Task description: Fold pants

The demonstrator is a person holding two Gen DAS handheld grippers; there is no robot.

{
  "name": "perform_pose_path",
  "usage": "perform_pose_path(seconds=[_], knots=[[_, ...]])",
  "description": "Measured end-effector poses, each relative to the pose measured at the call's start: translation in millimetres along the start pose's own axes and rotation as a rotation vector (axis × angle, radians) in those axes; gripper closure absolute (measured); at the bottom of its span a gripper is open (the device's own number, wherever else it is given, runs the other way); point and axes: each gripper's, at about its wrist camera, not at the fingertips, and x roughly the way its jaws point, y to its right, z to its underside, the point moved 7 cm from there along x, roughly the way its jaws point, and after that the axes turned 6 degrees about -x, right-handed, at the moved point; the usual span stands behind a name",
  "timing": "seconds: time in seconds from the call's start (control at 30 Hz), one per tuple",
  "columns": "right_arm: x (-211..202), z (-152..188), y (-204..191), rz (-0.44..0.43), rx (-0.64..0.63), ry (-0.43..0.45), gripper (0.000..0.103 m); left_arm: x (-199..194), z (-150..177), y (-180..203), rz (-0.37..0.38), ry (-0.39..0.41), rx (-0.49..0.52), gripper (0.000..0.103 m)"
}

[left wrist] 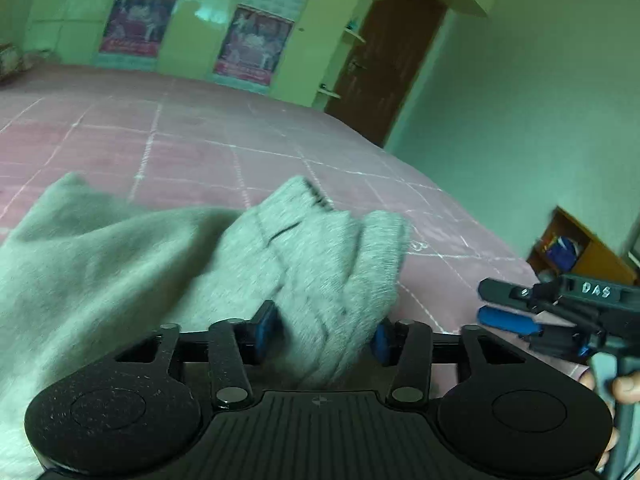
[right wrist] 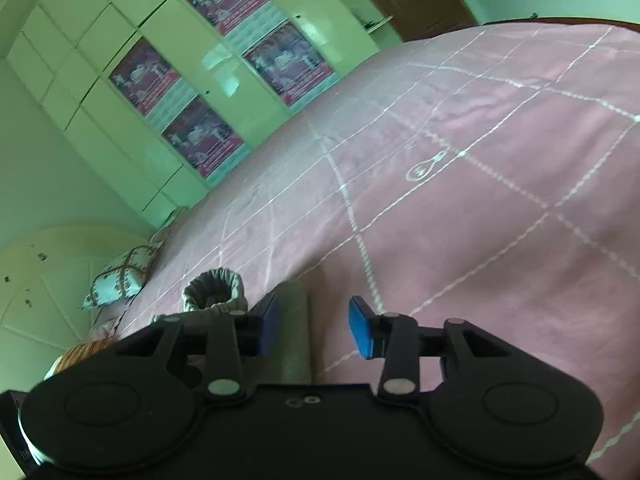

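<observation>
From the left gripper (left wrist: 326,332), bunched grey pants (left wrist: 180,264) blocked nine through twelve o'clock; the right gripper (left wrist: 516,316) crowded three o'clock. Bare pink bedspread (right wrist: 500,208) lay open from twelve to two o'clock.

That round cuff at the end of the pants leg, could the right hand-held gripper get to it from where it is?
Probably yes. The right hand-held gripper is open and empty, and the cuff lies uncovered on the pink bedspread, just left of its fingers.
</observation>
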Motion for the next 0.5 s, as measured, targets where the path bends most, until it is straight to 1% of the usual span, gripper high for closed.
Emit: perform_pose_path(seconds=[0.03,0.07,0.1,0.17,0.23,0.3,0.37,0.4,0.47,0.5], knots=[[5.6,3.9,-5.7,-0.013,-0.004,-0.015,0.069,-6.4,1.9,-0.2,-0.007,0.007,0.013,0.022],[10.9,7.8,-11.2,-0.025,-0.009,-0.030,0.066,-10.5,2.7,1.3,-0.014,0.014,0.031,0.008],[14.1,11.8,-16.5,-0.031,-0.013,-0.036,0.064,-13.0,2.4,5.4,-0.008,0.028,0.039,0.008],[13.7,17.3,-24.3,-0.032,-0.024,-0.031,0.061,-13.8,-1.8,6.1,0.001,0.044,0.008,0.008],[10.3,18.4,-26.9,-0.024,-0.026,-0.030,0.060,-17.7,-8.8,1.0,-0.016,0.063,-0.025,0.008],[2.7,19.8,-28.6,-0.021,-0.015,-0.027,0.057,-31.0,-11.5,-5.4,-0.036,0.095,-0.014,0.008],[3.7,22.1,-30.9,-0.035,0.014,-0.050,0.055,-46.6,-13.3,-22.4,-0.086,0.116,0.010,0.008],[2.8,24.8,-35.4,-0.048,0.018,-0.055,0.056,-57.1,-12.6,-32.5,-0.111,0.123,0.019,0.008],[0.9,28.5,-48.1,-0.077,-0.009,-0.054,0.056,-84.2,-4.0,-53.4,-0.164,0.124,0.031,0.008],[3.3,30.8,-54.8,-0.098,-0.017,-0.071,0.057,-96.1,0.9,-64.5,-0.191,0.123,0.039,0.008]])
